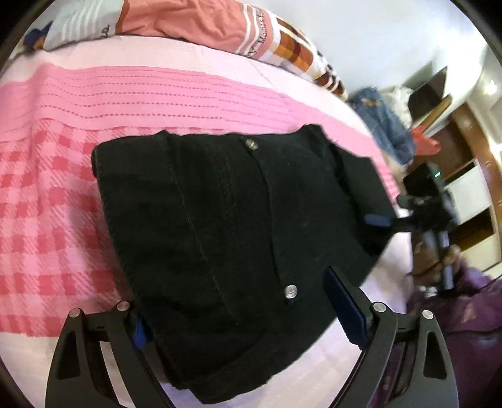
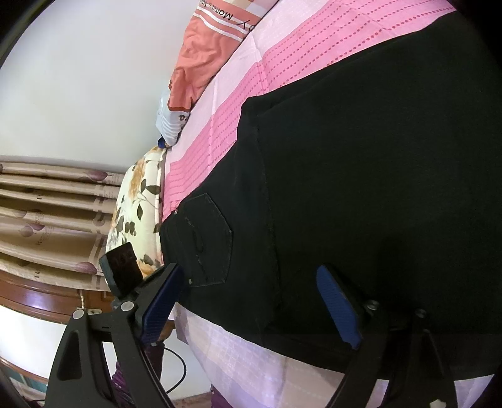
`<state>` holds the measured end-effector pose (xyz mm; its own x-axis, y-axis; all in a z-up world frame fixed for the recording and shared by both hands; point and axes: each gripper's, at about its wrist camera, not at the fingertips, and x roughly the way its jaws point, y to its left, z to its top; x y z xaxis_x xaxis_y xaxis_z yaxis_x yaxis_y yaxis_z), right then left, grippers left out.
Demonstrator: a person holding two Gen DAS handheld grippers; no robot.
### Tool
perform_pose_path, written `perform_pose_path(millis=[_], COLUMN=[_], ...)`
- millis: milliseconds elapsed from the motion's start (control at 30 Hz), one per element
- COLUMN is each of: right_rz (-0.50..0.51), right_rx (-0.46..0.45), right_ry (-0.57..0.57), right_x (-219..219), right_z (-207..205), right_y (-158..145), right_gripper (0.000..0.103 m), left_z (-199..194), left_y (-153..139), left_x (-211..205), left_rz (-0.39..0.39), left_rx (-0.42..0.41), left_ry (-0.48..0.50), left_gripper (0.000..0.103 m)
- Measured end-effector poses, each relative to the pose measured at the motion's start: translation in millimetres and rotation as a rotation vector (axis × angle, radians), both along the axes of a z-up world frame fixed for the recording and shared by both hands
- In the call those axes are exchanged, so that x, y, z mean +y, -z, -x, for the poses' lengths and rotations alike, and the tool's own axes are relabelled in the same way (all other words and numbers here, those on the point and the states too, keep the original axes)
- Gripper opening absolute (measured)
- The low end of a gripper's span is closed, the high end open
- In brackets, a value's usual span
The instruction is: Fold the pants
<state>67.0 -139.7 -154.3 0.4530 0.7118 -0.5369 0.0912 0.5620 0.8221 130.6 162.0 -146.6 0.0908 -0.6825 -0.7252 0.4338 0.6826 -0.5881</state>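
The black pants lie folded into a compact stack on the pink bedsheet; two metal buttons show on top. My left gripper is open, its jaws straddling the near edge of the stack. The right gripper shows in the left wrist view at the stack's right edge. In the right wrist view the pants fill the frame, a back pocket showing. My right gripper is open, with the pants' edge between its jaws.
A salmon and striped quilt lies along the bed's far side. A floral pillow and curtain sit past the bed's end. Clothes, wooden furniture and a purple garment are at the right.
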Motion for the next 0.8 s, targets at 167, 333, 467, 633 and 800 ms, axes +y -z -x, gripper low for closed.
perform_pose_path(millis=[167, 333, 467, 633, 800], right_rz=[-0.02, -0.049, -0.078, -0.123, -0.185], right_rx=[-0.012, -0.026, -0.046, -0.072, -0.106], right_ry=[0.012, 0.014, 0.019, 0.026, 0.051], right_x=[-3, -9, -15, -31, -62], right_z=[3, 6, 10, 16, 30], right_y=[0, -1, -2, -5, -9], right_gripper=[0.085, 0.085, 0.085, 0.085, 0.085], left_z=[0, 13, 21, 26, 29], left_y=[-4, -31, -47, -73, -94], left_x=[18, 11, -10, -49, -119], left_rz=[0.153, 0.189, 0.191, 0.216, 0.281], left_rx=[0.061, 0.013, 0.004, -0.037, -0.059], left_ry=[-0.107, -0.151, -0.147, -0.128, -0.054], left_gripper=[0.05, 0.036, 0.036, 0.034, 0.034])
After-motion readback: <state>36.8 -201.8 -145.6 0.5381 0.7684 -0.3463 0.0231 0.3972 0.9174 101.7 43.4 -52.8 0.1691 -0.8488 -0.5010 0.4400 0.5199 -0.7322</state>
